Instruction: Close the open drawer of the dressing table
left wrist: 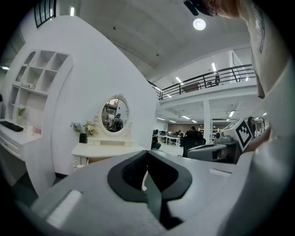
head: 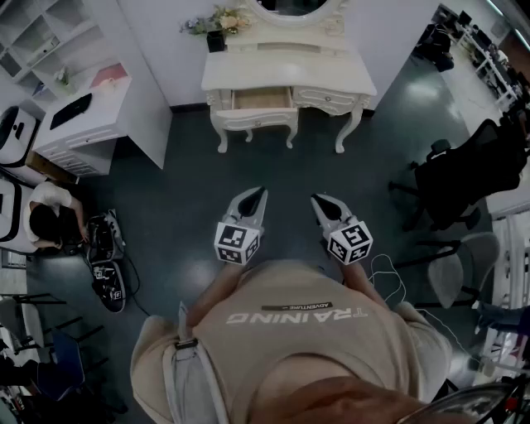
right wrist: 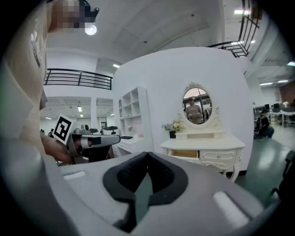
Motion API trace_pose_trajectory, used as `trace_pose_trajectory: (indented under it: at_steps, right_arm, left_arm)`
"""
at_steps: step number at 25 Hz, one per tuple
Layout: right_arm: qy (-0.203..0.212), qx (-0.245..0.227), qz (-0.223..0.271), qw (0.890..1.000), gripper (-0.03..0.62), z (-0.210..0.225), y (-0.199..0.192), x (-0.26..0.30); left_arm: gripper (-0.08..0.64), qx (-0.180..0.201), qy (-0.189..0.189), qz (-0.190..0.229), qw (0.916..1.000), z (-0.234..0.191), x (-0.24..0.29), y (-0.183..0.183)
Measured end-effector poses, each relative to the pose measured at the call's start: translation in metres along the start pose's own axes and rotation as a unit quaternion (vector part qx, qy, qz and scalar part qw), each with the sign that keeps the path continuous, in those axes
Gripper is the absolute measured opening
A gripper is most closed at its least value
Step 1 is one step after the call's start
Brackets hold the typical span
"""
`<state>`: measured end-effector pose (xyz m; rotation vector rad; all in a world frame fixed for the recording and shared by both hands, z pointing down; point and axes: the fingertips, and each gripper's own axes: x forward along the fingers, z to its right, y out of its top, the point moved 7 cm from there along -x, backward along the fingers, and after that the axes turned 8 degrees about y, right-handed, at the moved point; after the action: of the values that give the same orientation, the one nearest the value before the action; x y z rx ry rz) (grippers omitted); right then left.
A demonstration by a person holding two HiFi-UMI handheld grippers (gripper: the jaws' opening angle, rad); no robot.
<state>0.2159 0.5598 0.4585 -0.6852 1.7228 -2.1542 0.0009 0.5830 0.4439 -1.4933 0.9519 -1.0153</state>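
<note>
The cream dressing table (head: 286,70) stands against the far wall under an oval mirror (right wrist: 196,105). Its left drawer (head: 261,101) is pulled out and shows a wooden inside; in the right gripper view the drawer (right wrist: 185,153) also stands out from the front. The right drawer (head: 330,99) is pushed in. My left gripper (head: 260,191) and right gripper (head: 318,199) hang side by side over the dark floor, well short of the table. Both are shut and hold nothing. The left gripper (left wrist: 147,154) points at the table (left wrist: 108,150), and so does the right gripper (right wrist: 147,156).
A white desk and shelf unit (head: 91,108) stands left of the table. A black office chair (head: 464,178) is at the right. A person (head: 50,217) crouches at the far left beside gear (head: 108,265) on the floor. A vase of flowers (head: 217,25) is on the tabletop.
</note>
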Motion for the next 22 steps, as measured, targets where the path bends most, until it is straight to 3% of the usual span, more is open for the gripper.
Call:
trace_pose_trajectory:
  at_steps: [8,15,18,22]
  right_arm:
    - [-0.008,-0.014,-0.014,1.0,0.005,0.012,0.013,0.021]
    - [-0.034,0.013,-0.052,0.998,0.005,0.007,-0.02,0.065]
    - [-0.048,0.034,-0.072,0.996,0.005,0.001,-0.03,0.076]
    - [-0.031,0.037,-0.119,0.992,0.005,0.02,-0.043,0.095]
  left_arm:
    - [0.0,-0.008,-0.018,-0.015,0.9997,-0.021,0.016,0.004]
    - [0.0,-0.013,-0.022,-0.044,0.9987,-0.065,0.005,-0.022]
    - [0.0,-0.025,-0.004,-0.053,0.9983,-0.087,0.001,-0.033]
    - [0.0,-0.05,0.024,-0.064,0.9964,-0.114,0.021,-0.042]
